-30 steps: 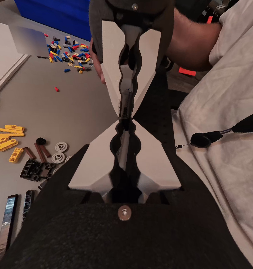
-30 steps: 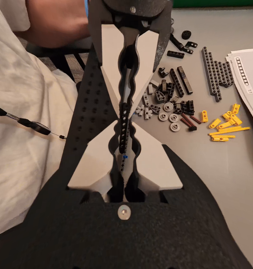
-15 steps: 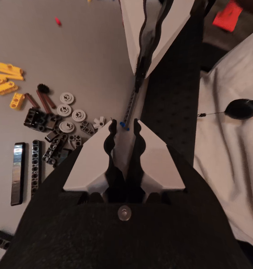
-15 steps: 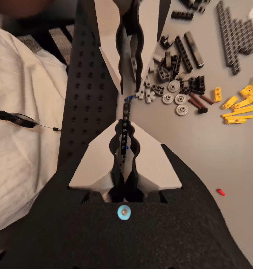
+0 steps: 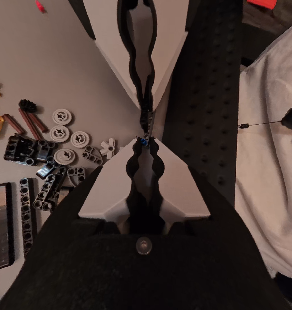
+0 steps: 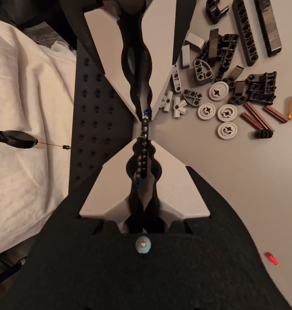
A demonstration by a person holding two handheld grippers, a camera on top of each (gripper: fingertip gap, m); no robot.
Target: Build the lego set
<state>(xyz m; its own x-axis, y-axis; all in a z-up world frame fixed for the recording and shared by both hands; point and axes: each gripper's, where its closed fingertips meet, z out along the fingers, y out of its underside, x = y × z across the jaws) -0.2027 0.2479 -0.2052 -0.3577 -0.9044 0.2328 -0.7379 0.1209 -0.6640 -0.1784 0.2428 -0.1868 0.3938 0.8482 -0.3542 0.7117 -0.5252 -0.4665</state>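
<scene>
Clamping slim holed black beam [image 6: 144,151]: right gripper [image 6: 144,140].

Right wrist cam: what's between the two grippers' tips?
Only the black holed beam, gripped by the right gripper, bridges the gap; its blue pin end reaches the left gripper. Beneath: bare grey table.

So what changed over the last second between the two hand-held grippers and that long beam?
The left hand-held gripper let go of the black beam half a second ago, pulled back and opened. Now it has closed in again around the beam's tip with the blue pin, fingers slightly apart, not clearly clamped. The right hand-held gripper kept its hold on the beam throughout. The loose parts on the table lie as before.
</scene>
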